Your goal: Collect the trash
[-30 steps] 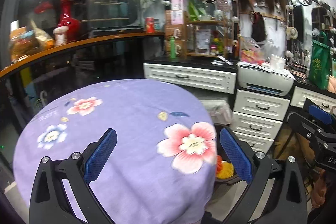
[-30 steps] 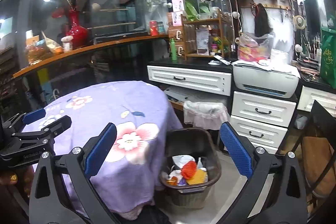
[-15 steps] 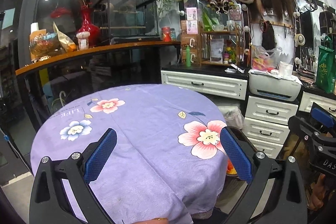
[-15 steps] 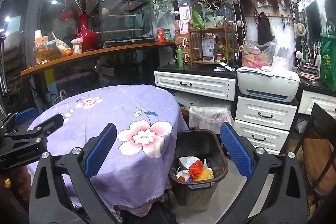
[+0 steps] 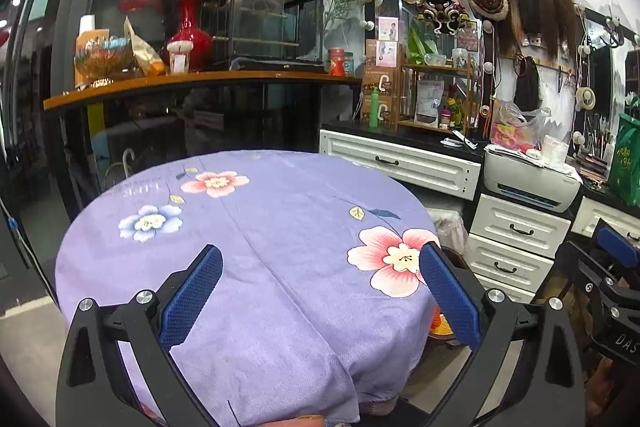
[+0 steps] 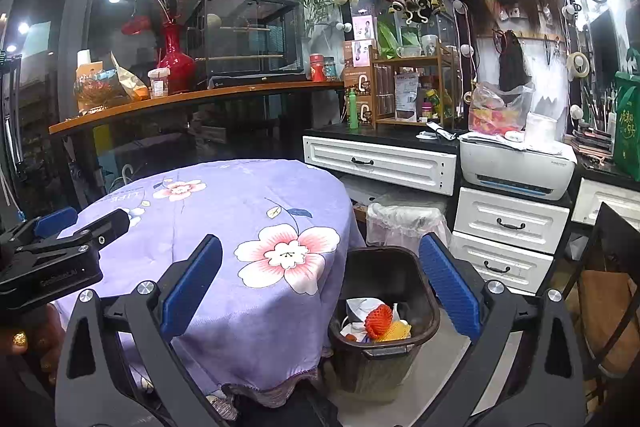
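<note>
I've pulled both claws back and up, left claw (image 5: 320, 291) and right claw (image 6: 320, 291) gaping empty, trash in the bin (image 6: 384, 301) below-ahead of right claw, worktop (image 5: 248, 227) bare, so collecting looks done.

A matt, softly napped purple cloth (image 6: 224, 227) covers the table, and at four o'clock from it stands a dark plastic bin (image 6: 384, 311) with a slight sheen. Inside lie crumpled white paper (image 6: 356, 311) and orange foam netting (image 6: 378, 319). At one o'clock, a glossy white plastic printer (image 6: 516, 167) tops smooth painted drawers (image 6: 508, 223).
</note>
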A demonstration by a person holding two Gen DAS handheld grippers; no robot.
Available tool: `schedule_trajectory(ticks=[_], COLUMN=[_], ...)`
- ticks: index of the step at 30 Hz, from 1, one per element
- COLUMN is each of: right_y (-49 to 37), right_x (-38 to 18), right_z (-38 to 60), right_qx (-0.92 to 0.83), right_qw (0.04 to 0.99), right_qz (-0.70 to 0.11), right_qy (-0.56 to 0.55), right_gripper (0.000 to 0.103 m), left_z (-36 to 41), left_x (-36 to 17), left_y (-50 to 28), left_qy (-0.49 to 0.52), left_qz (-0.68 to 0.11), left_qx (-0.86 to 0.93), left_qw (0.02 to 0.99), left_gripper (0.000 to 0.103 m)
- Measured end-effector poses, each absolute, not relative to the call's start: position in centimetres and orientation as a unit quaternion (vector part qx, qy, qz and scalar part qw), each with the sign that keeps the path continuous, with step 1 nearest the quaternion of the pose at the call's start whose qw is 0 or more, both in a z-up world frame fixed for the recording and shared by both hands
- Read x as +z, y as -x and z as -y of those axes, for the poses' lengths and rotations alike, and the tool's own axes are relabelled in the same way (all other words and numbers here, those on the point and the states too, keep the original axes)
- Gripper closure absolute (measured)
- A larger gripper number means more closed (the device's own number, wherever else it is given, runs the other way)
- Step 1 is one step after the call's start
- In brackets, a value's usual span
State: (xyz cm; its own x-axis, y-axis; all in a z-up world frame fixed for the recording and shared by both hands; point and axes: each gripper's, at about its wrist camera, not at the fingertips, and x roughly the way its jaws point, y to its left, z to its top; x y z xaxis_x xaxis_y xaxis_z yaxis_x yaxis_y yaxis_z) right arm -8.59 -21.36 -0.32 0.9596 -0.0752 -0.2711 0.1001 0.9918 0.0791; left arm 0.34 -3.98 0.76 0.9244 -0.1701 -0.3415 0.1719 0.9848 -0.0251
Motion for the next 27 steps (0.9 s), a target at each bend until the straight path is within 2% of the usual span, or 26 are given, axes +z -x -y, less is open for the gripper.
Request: schedule_trajectory(ticks=[27], right_y=[8.08], right_x=[-1.28], right_z=[21.18], right_qx=[-0.033], right_qw=[0.988], right_qz=[-0.145], right_qy=[-0.048], right_gripper=[0.006], left_z=[3.72], left_x=[0.92], left_y=[-0.56], left_qy=[-0.004], left_qz=[-0.170], left_qx=[-0.081], left_qw=[0.982], left_gripper=[0.006])
